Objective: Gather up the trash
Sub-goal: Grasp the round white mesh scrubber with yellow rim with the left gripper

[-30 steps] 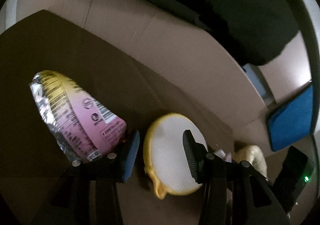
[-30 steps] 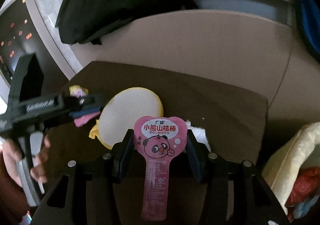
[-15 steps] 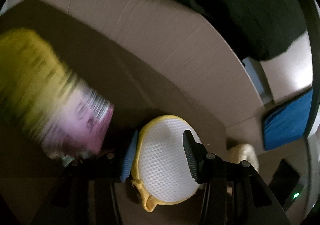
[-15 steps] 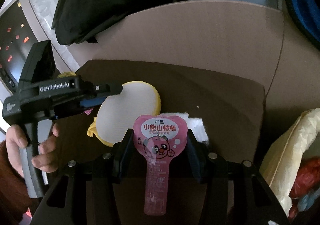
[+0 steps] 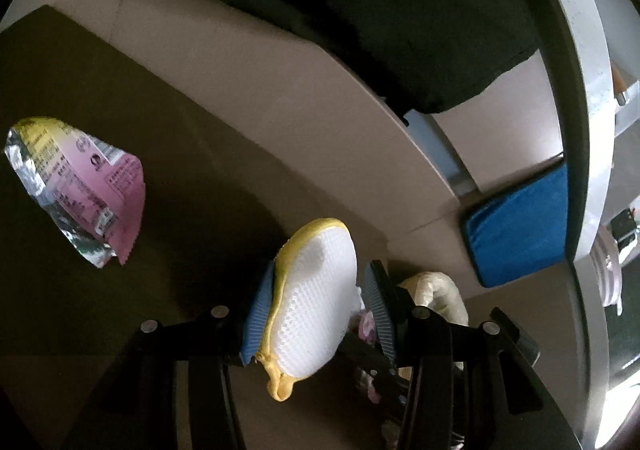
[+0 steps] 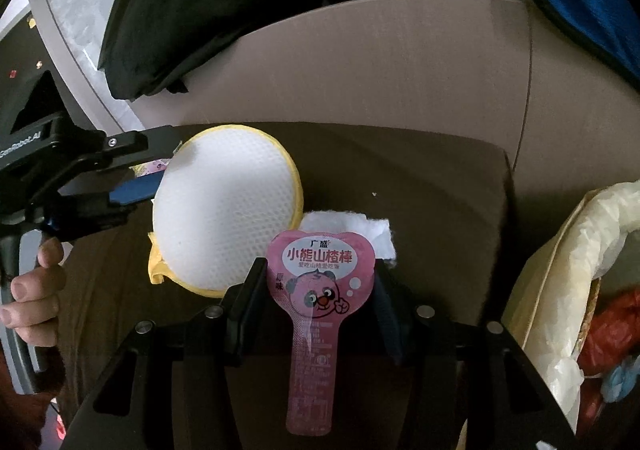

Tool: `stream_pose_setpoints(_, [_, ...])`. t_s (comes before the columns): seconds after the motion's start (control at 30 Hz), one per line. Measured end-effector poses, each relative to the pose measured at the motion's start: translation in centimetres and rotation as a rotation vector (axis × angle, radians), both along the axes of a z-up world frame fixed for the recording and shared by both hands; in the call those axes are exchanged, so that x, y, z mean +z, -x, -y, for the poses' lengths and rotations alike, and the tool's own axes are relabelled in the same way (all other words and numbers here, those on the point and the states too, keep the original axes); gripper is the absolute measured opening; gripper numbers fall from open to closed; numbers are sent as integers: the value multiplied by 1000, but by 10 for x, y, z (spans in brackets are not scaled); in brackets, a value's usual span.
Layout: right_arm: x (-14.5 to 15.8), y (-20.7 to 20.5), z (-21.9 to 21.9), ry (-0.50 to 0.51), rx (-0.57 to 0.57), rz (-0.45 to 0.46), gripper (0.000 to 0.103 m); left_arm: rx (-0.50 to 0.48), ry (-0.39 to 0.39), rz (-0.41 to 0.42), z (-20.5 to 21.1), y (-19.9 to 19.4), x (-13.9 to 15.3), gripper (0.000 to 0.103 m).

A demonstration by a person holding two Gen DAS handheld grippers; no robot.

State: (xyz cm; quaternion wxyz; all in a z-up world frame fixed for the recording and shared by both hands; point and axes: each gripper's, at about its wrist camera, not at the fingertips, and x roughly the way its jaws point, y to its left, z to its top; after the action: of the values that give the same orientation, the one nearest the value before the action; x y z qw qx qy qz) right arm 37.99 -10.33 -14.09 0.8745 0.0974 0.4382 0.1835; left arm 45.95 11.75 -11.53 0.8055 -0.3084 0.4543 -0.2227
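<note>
My left gripper (image 5: 318, 310) is shut on a round white mesh pad with a yellow rim (image 5: 316, 306) and holds it tilted above the brown table (image 5: 160, 130). In the right wrist view the same pad (image 6: 224, 206) hangs from the left gripper (image 6: 140, 186). My right gripper (image 6: 316, 298) is shut on a pink heart-shaped snack wrapper (image 6: 320, 282). A pink, yellow and silver snack bag (image 5: 76, 186) lies on the table to the left. A white tissue (image 6: 352, 230) lies on the table behind the wrapper.
A bin lined with a pale plastic bag (image 6: 568, 290) stands at the right with red and blue trash inside. A beige sofa (image 6: 400, 62) carries a black garment (image 6: 192, 10) and a blue cushion (image 5: 520, 226).
The left gripper has closed on the mesh pad and lifted it off the table. The snack bag now sits further left in its view. The right gripper keeps hold of the wrapper.
</note>
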Motion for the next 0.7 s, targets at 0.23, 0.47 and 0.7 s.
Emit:
stream_pose_setpoints(0.23, [-1,1,4,-2,-4,9,47,-49,35,-3,12,5,5,46])
stream_pose_setpoints(0.47, [-2,0,1,-6,-6,12,47,-74,-49,5,18,11,7,44])
stream_pose_setpoints(0.7, [0,3,4,-25,0,3,47,-92,-122,49,32,20,10,18])
